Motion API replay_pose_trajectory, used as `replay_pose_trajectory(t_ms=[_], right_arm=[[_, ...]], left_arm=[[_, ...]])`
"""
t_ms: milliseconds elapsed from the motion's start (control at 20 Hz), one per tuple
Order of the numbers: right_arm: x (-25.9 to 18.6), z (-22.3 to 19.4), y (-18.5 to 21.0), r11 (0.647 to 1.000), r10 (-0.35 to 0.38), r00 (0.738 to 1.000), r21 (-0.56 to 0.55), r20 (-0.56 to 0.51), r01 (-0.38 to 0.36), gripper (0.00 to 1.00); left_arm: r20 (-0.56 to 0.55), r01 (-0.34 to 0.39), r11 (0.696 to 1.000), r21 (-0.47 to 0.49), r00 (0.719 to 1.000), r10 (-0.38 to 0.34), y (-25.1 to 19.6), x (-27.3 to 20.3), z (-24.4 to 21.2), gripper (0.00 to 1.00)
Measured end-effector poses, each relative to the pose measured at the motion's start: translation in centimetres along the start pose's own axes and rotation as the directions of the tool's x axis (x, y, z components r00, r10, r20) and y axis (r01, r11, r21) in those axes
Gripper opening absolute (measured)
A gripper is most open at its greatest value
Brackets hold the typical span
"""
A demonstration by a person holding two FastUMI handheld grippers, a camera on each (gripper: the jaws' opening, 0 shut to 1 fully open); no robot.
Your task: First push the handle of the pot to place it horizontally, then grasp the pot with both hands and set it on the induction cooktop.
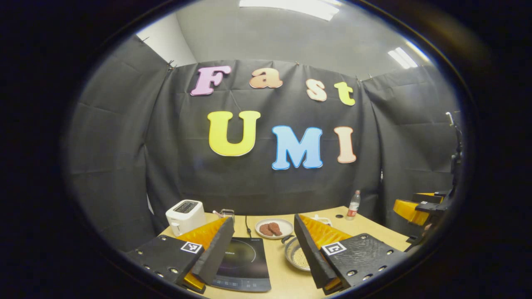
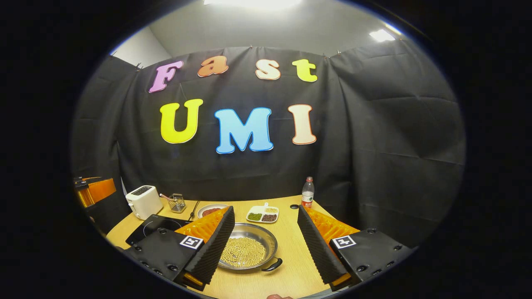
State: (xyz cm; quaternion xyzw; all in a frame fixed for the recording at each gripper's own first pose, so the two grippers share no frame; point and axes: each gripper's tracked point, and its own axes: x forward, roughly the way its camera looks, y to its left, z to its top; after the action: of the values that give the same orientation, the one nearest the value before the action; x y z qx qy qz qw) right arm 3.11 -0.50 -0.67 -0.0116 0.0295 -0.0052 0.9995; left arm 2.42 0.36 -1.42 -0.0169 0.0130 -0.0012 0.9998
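The pot (image 2: 248, 248), a shallow metal pan holding pale yellow grains, sits on the light wooden worktop (image 2: 291, 249) just right of the black induction cooktop (image 2: 153, 227). In the right gripper view one dark loop handle (image 2: 272, 264) shows on the pot's near right rim, so the handle axis runs obliquely toward the camera rather than straight across; a far handle shows at the opposite rim in the left gripper view.

The left gripper (image 1: 262, 253) hangs above the cooktop's right edge, jaws released and spread wide, holding nothing. The right gripper (image 2: 266, 245) hovers over the pot, jaws likewise spread, not touching it.

Behind the pot stand a white toaster (image 2: 143, 201), a small wire basket (image 2: 178, 202), a plate of brown food (image 1: 273, 228), a divided dish of beans (image 2: 262, 213) and a bottle (image 2: 307, 192). Black cloth walls the booth. The bottle's label is too small to read.
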Motion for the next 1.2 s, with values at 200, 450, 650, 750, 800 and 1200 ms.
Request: replay_pose_trajectory(t_ms=[200, 450, 650, 750, 800, 1200], right_arm=[[1.5, -0.3, 0.3, 1.000, 0.016, 0.999, -0.006, -0.049, -0.016, 0.96], [3.4, -0.7, 0.5, 0.999, 0.033, 0.985, -0.020, -0.171, -0.037, 0.94], [4.4, -1.5, 1.4, 0.995, 0.080, 0.965, -0.033, -0.250, -0.092, 0.97], [4.6, -2.6, 1.7, 0.992, 0.108, 0.948, -0.037, -0.299, -0.124, 0.92], [4.6, -3.2, 1.9, 0.990, 0.116, 0.940, -0.042, -0.321, -0.137, 0.82], [4.4, -8.8, 4.2, 0.956, 0.205, 0.836, -0.080, -0.509, -0.283, 0.10]], left_arm=[[-0.001, -0.002, 1.000, 0.020, 1.000, 0.002, 0.5, 0.4, -0.6, 0.88], [-0.013, -0.010, 1.000, 0.002, 1.000, 0.010, 1.5, 1.1, -1.6, 0.88], [-0.025, -0.014, 1.000, -0.026, 1.000, 0.014, 2.2, 1.0, -2.4, 0.88], [-0.039, -0.027, 0.999, -0.034, 0.999, 0.026, 2.6, 0.8, -3.0, 0.88], [-0.045, -0.032, 0.999, -0.036, 0.999, 0.030, 2.9, 0.5, -3.2, 0.88], [-0.096, -0.051, 0.999, -0.002, 0.994, 0.051, 3.7, 0.6, -4.2, 0.88]])
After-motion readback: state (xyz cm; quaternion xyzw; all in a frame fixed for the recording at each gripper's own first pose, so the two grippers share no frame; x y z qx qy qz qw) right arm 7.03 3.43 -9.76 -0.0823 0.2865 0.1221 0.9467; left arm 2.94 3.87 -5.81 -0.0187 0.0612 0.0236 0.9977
